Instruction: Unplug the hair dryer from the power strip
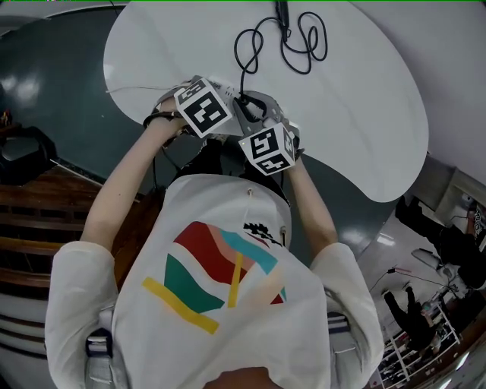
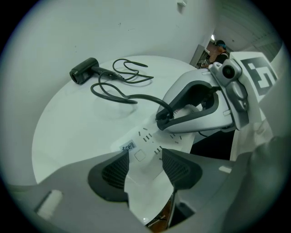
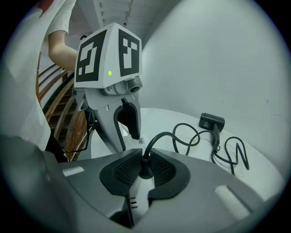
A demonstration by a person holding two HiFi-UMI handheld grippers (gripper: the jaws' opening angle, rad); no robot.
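Observation:
The white power strip (image 2: 146, 142) lies at the near edge of the round white table (image 1: 364, 99). My left gripper (image 2: 144, 164) points steeply down and is shut on the strip's near end, a pad against each long side. The hair dryer's black plug (image 3: 145, 173) stands in the strip, and my right gripper (image 3: 144, 167) is shut on it with both pads against its sides. From the plug a black cord (image 2: 116, 93) runs in loops to the black hair dryer (image 2: 84, 70), which lies at the table's far side (image 1: 282, 11). In the head view both marker cubes hide the jaws.
Beyond the table's near edge are a dark floor (image 1: 53, 68) and wooden steps (image 1: 30, 205) at the left. A black frame with cables stands at the lower right (image 1: 414, 311). The person's white shirt fills the bottom of the head view.

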